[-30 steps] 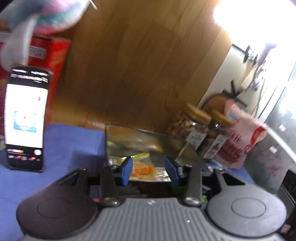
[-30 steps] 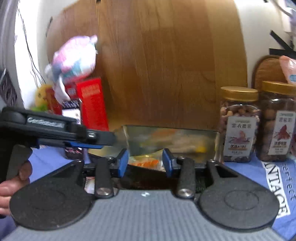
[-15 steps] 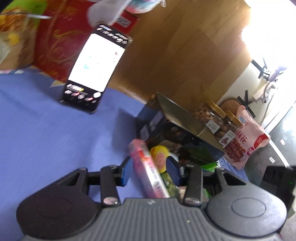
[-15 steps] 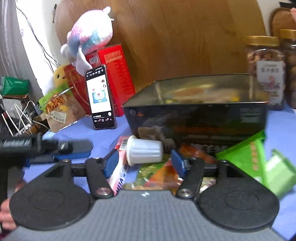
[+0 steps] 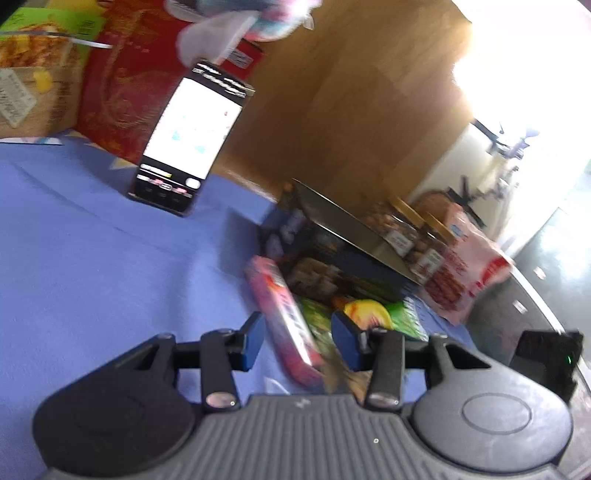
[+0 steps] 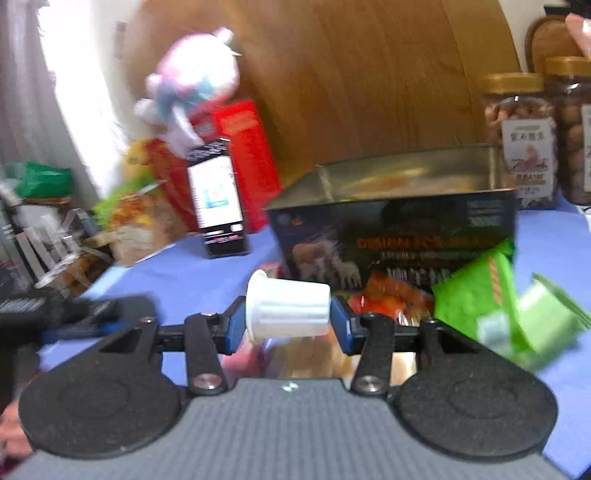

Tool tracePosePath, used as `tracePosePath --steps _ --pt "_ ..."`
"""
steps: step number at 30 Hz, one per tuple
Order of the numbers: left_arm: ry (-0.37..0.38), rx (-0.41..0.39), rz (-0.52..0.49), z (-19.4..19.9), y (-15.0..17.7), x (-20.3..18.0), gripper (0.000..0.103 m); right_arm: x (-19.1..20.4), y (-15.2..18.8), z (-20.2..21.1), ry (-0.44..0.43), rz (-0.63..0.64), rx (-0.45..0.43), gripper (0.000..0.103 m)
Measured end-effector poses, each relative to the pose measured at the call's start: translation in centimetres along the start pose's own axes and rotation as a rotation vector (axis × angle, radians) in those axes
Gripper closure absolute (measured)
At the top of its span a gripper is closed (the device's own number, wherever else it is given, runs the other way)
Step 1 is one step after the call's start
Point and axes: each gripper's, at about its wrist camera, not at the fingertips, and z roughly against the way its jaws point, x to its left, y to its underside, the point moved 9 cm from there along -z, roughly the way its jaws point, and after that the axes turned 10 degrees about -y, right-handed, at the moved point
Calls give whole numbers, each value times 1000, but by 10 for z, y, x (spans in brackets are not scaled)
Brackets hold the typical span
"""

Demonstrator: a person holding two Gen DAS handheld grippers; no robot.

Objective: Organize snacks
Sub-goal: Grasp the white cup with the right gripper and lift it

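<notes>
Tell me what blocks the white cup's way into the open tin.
Nothing visible does. The white cup lies sideways between the right claw's closing pads, in front of the tin; only the tin's own near wall rises between, and its top is open.

Motion blur is smearing the green packets (image 6: 506, 306) at the right of the right wrist view, so their print is not reading. The plush toy (image 5: 243, 22) is being cut off by the top edge in the left wrist view. The tin box (image 6: 399, 229) is hiding most of its own contents behind its front wall. Glare is washing out the window area (image 5: 528, 66), and the jar labels (image 6: 526, 147) are staying too small to read.
</notes>
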Motion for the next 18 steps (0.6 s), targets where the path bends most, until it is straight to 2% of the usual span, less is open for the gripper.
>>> tracePosePath --steps 5,7,8,13,18 --pt "107 81 -79 -2 27 -38 62 14 49 37 -13 45 87 55" --pt "138 119 -117 -5 40 -54 62 18 60 44 -4 54 76 54" --pt "149 138 -134 -7 47 -62 57 19 63 46 10 60 76 54" --pt "168 195 -182 -11 72 -84 55 27 68 46 46 122 74 48" --pt "148 229 -187 -12 87 -83 51 27 80 49 50 148 91 42"
